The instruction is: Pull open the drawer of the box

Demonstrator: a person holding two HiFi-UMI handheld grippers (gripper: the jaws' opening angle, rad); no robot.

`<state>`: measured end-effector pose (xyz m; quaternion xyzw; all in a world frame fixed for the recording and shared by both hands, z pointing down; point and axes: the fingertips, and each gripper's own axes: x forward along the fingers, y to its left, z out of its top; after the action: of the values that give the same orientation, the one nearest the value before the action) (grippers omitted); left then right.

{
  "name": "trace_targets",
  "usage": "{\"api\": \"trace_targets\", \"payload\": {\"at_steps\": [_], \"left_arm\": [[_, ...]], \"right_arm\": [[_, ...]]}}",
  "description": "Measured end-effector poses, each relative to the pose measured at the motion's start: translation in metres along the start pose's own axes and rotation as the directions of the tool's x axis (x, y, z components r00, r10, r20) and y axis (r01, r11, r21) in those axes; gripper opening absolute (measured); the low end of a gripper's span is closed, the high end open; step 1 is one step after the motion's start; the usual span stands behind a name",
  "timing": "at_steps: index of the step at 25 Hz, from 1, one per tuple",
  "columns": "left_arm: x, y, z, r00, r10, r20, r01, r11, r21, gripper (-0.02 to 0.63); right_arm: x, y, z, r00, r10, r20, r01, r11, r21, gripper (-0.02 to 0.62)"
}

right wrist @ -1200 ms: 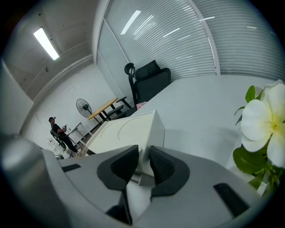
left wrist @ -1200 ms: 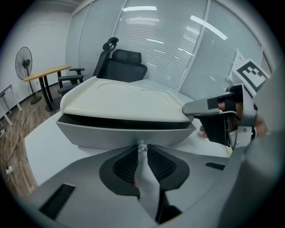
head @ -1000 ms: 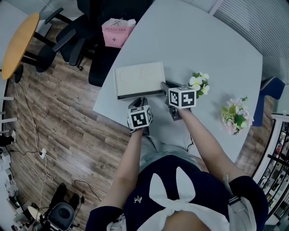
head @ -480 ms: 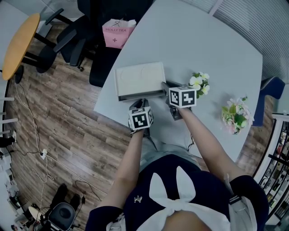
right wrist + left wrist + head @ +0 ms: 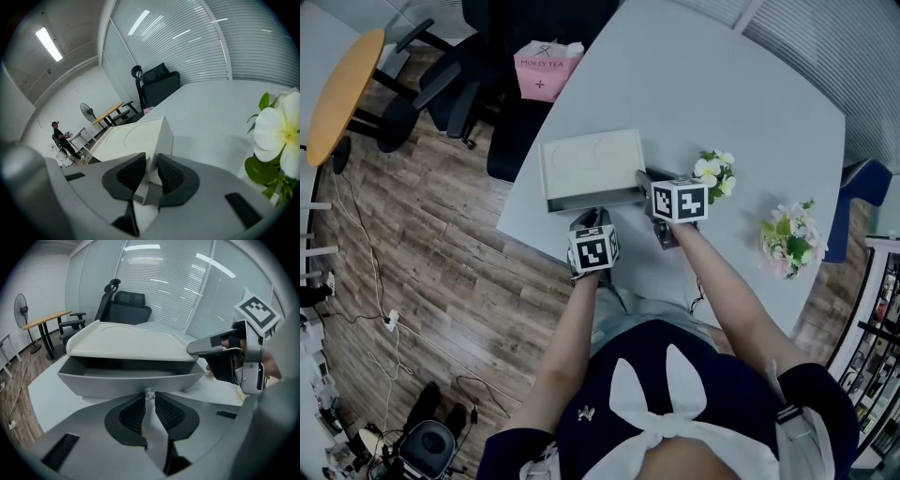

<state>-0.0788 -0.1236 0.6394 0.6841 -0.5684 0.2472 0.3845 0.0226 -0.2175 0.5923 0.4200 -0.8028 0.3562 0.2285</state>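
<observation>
The drawer [image 5: 131,380] stands partly pulled out of the box [image 5: 591,161], its front facing the person and its dark inside showing under the box's pale lid. The box sits on the grey worktop [image 5: 703,84], near the edge closest to the person and towards the left corner.

At the middle of the drawer front is a small clear knob [image 5: 149,393]. The left tool [image 5: 149,397] has its jaws nearly together and pinched on that knob, with the ribbed pads either side of it.

The right tool [image 5: 151,159] is at the box's right end, its jaws closed a little less far with the box's white corner between them. They seem to clamp the box there, though the exact part they press on is hard to make out. In the head view the two tools lie close together, the left one in front of the box and the right one just beside its right end.

White flowers [image 5: 713,172] lie on the worktop just right of the right tool, and pink flowers [image 5: 787,240] lie further right, near the edge. Beyond the box, off the worktop, a pink bag [image 5: 543,68] rests on a black chair [image 5: 502,89]. A round table [image 5: 339,86] with a wooden top stands on the plank floor [image 5: 422,272] at the far left.
</observation>
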Motion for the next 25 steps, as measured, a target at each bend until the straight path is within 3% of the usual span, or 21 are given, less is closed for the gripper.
{"api": "trace_targets", "payload": {"at_steps": [25], "left_arm": [[-0.013,-0.006,-0.024,1.0,0.0,0.002,0.0,1.0,0.012,0.077]], "right_arm": [[0.001,-0.001,0.0,1.0,-0.021,0.003,0.021,0.999,-0.028,0.084]]}}
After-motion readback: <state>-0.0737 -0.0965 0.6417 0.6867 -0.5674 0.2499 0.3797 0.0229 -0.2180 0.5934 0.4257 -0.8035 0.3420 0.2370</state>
